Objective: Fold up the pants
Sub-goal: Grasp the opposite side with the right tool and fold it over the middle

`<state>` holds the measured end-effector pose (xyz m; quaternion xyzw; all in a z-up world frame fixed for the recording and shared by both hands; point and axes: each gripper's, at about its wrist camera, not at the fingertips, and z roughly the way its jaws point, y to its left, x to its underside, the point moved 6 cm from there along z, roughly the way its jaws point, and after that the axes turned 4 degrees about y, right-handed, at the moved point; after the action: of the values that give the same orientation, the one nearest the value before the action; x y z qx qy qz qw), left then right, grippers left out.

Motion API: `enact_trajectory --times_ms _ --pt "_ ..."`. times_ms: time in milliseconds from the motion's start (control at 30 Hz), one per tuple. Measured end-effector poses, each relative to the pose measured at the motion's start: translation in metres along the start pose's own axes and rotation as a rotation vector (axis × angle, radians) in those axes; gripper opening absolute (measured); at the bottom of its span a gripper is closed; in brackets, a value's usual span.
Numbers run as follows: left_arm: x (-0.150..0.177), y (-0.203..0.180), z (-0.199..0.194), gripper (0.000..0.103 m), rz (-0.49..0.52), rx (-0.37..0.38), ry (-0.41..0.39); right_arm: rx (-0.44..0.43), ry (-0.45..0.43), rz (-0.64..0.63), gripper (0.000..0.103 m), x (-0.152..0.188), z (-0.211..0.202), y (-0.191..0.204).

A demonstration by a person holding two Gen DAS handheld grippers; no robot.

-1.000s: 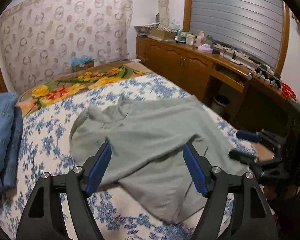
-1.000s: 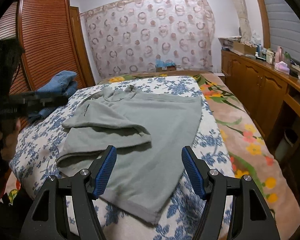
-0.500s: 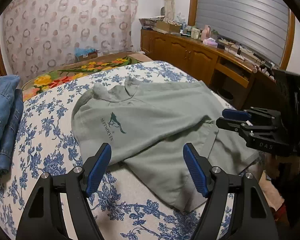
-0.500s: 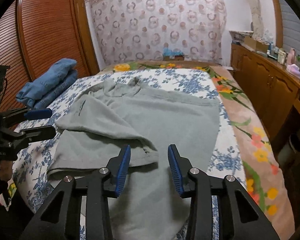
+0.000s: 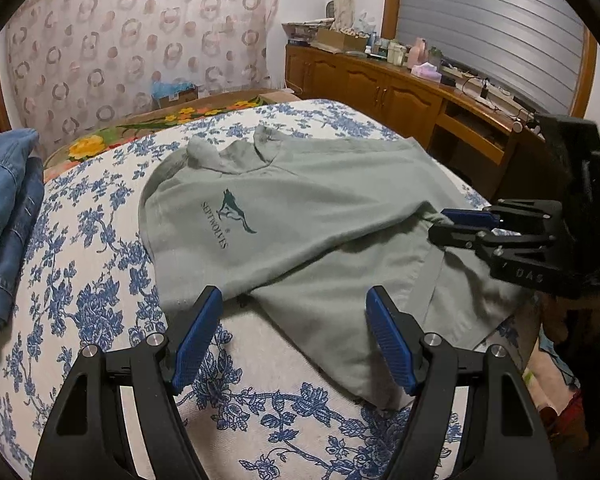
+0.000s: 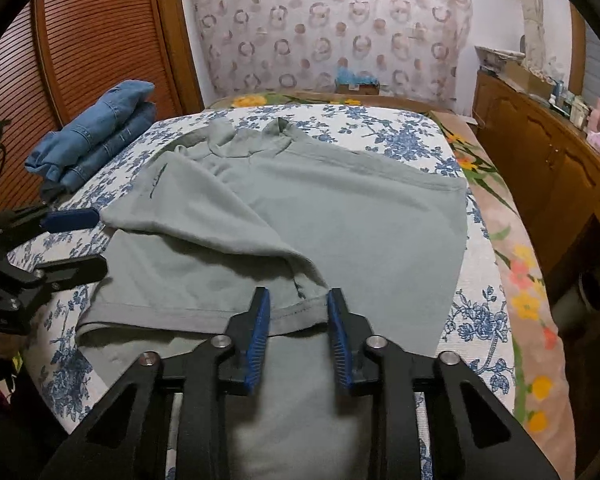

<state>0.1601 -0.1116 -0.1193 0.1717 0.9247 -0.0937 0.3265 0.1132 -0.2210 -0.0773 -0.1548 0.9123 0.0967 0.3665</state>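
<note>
**Grey-green garment half-folded on the bed, right gripper at the sleeve hem.**
The garment (image 6: 340, 216) lies across the floral bed (image 6: 396, 136). The right gripper (image 6: 298, 334), jaws narrowed but not visibly pinching, straddles the folded-over sleeve hem, probably to grasp it. The left gripper (image 5: 292, 340) hovers spread wide above the near edge.

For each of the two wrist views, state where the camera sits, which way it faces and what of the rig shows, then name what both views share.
Left wrist: behind the open left gripper, facing across the bed; the right gripper shows at right.
Right wrist: behind the right gripper, its fingers on either side of the green garment hem, facing the curtain.
Shared: garment, folded jeans, bed.
</note>
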Motion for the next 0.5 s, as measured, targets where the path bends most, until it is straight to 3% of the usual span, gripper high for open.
enact_trajectory --times_ms 67,500 --pt "0.002 0.000 0.002 0.075 0.001 0.000 0.007 0.011 -0.008 -0.021 0.009 -0.001 -0.002 0.003" --pt "0.006 0.002 0.006 0.075 -0.006 0.004 0.013 0.004 -0.158 -0.019 0.007 -0.001 -0.055 0.012"
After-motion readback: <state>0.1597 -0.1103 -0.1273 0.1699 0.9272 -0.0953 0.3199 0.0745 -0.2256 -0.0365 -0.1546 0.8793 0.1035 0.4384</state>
